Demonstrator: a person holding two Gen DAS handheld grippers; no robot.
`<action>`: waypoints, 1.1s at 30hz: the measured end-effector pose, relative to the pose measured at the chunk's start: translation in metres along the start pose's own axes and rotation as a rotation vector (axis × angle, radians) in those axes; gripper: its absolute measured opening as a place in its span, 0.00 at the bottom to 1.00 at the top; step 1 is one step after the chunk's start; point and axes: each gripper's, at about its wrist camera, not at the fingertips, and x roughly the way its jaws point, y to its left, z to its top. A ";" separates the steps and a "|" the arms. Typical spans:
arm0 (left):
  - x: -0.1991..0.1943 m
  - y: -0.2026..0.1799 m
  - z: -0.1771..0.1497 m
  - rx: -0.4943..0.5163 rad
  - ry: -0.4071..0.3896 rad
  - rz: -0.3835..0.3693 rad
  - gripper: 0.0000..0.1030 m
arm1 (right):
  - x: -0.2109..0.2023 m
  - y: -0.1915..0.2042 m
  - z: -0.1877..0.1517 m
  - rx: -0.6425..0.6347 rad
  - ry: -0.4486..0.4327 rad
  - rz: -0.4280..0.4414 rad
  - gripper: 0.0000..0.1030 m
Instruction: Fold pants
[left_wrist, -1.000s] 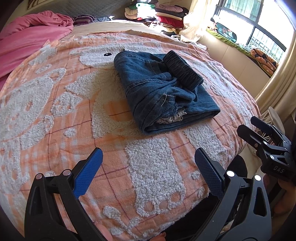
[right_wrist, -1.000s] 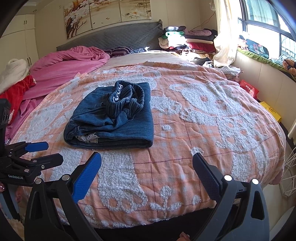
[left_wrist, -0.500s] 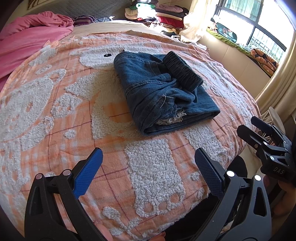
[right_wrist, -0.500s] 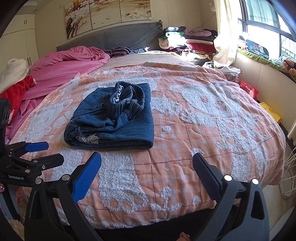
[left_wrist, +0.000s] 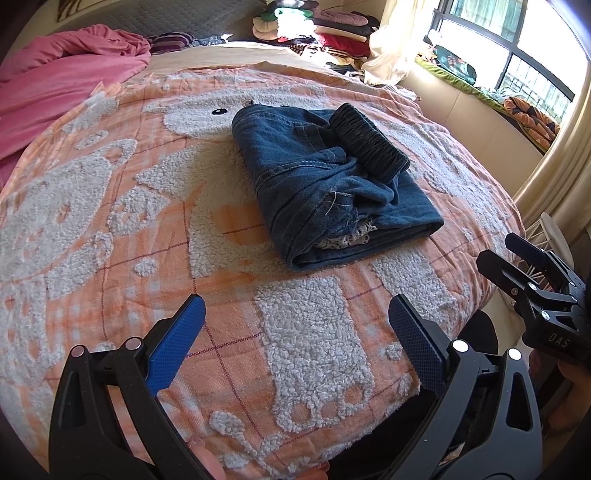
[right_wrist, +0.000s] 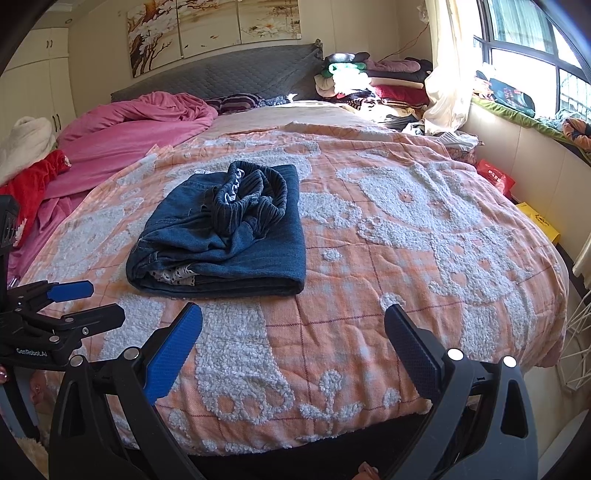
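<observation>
Blue denim pants (left_wrist: 332, 184) lie folded in a bundle on the orange and white bedspread (left_wrist: 110, 206), dark ribbed waistband on top. They also show in the right wrist view (right_wrist: 221, 236). My left gripper (left_wrist: 295, 325) is open and empty, held over the bed's near edge, short of the pants. My right gripper (right_wrist: 293, 332) is open and empty, also near the front edge. Each gripper shows in the other's view: the right one (left_wrist: 513, 258) at the right, the left one (right_wrist: 74, 302) at the left.
A pink duvet (right_wrist: 140, 129) lies at the bed's far left, with a red cloth (right_wrist: 33, 177) beside it. Stacked clothes (right_wrist: 369, 81) sit by the grey headboard (right_wrist: 221, 77). A window ledge (right_wrist: 517, 118) runs along the right. A white wire rack (right_wrist: 576, 339) stands at the bed's right corner.
Nothing has visibly changed beyond a slight shift of both views. The pants lie as before and both grippers stay open.
</observation>
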 end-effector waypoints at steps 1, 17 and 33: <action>0.000 0.000 0.000 0.001 0.000 -0.001 0.91 | 0.000 0.000 0.000 0.001 0.000 0.000 0.96; 0.001 0.001 -0.001 -0.003 0.006 0.033 0.91 | 0.000 0.001 -0.001 0.003 0.003 -0.003 0.96; -0.015 0.008 0.011 0.001 -0.044 0.015 0.91 | 0.013 -0.006 0.004 0.005 0.036 -0.022 0.96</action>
